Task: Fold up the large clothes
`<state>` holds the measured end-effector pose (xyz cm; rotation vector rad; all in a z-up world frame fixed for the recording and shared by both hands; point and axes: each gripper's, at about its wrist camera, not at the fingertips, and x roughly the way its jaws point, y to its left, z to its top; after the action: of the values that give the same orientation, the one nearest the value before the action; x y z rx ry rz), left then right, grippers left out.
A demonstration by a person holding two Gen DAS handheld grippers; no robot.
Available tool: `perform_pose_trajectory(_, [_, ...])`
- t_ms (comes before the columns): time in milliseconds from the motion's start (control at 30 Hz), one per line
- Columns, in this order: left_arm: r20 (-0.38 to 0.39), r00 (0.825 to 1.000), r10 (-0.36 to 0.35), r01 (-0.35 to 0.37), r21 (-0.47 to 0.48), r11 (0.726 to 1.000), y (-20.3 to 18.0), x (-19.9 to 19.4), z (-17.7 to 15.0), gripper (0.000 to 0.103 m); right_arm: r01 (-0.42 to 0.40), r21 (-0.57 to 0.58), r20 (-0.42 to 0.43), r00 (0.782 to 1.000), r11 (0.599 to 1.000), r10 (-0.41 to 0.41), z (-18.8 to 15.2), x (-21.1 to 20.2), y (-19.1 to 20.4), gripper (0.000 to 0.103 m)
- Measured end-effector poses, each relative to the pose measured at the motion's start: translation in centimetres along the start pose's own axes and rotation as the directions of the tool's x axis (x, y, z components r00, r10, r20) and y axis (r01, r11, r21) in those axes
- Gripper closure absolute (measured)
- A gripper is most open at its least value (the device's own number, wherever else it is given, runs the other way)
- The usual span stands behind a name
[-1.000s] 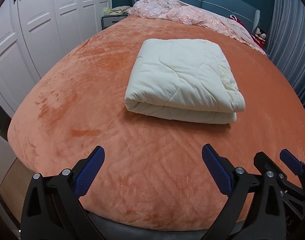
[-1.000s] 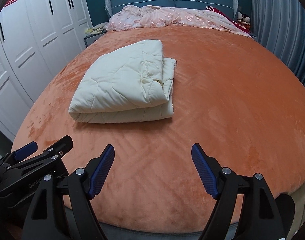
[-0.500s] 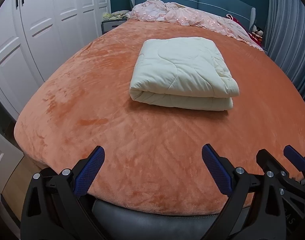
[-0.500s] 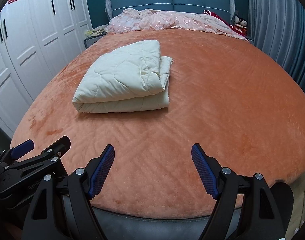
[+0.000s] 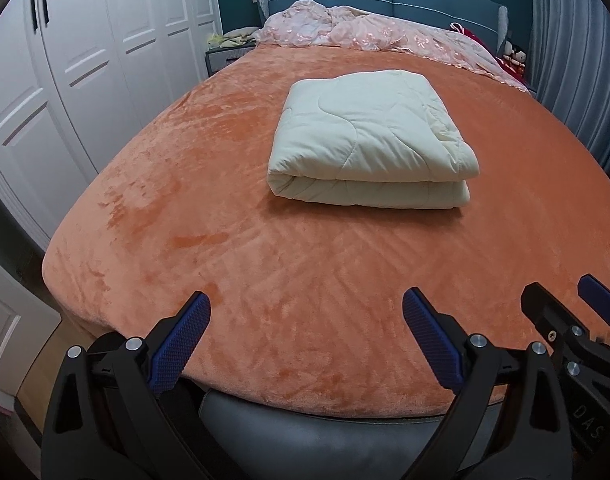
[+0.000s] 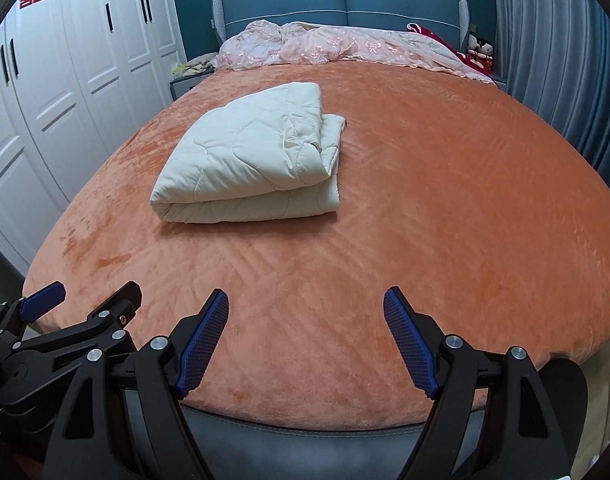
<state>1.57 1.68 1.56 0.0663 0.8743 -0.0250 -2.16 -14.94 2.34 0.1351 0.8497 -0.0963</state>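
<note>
A cream quilted comforter lies folded into a thick rectangle in the middle of the orange bed cover. My left gripper hangs open over the foot edge of the bed, well short of the comforter, with nothing between its blue pads. My right gripper is open too, beside the left one and equally far from the comforter. In the left wrist view the right gripper shows at the right edge; in the right wrist view the left gripper shows at the lower left.
A pink embroidered cover is bunched along the blue headboard. White wardrobe doors line the left side, grey-blue curtains the right. A nightstand stands by the bed head. The grey bed frame shows below the cover's edge.
Both grippers have drawn back from the comforter toward the foot of the bed, so more of the grey frame and floor shows. Their jaws stay open and the comforter has not moved.
</note>
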Motion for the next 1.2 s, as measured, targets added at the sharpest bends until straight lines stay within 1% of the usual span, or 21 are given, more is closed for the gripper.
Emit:
perform_pose_trajectory(733, [0.006, 1.000, 0.018, -0.018, -0.003, 1.000, -0.02, -0.59, 0.21, 0.009, 0.006, -0.001, 0.008, 1.000, 1.000, -0.006, -0.10, -0.63, 0.18, 0.025])
perform_pose_trajectory(900, [0.018, 0.999, 0.040, -0.040, 0.006, 0.999, -0.12, -0.77, 0.28, 0.009, 0.008, -0.002, 0.009, 1.000, 1.000, -0.008, -0.03, -0.68, 0.24, 0.025])
perform_pose_trajectory(1200, [0.021, 0.999, 0.042, -0.042, 0.007, 0.999, -0.11, -0.87, 0.26, 0.009, 0.010, -0.007, 0.012, 1.000, 1.000, -0.010, 0.04, -0.81, 0.27, 0.025])
